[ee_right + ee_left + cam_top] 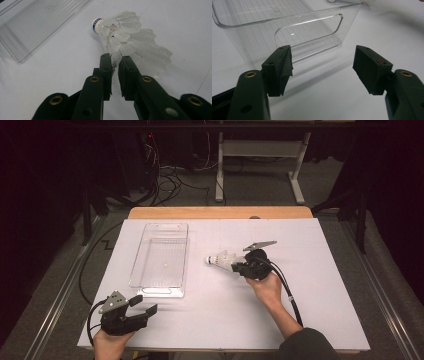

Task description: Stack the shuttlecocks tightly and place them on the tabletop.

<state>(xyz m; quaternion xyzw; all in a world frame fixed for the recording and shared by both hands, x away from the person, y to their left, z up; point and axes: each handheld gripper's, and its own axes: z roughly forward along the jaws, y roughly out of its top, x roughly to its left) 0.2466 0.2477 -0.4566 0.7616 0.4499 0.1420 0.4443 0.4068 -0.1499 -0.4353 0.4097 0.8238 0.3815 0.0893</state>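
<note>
Shuttlecock (125,37) is white feathers with a white cork and a blue band round it. Bin (161,260) is clear plastic with fine ribbed lines on the bottom. Both claws (323,67) (115,72) are black with brass rivets. Tabletop (320,285) is white, wood edge at the back.

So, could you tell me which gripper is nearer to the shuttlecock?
Right. The right gripper pinches the shuttlecock by its feathers; the left gripper rests, open, at the table's near-left corner, beyond the clear bin.
</note>
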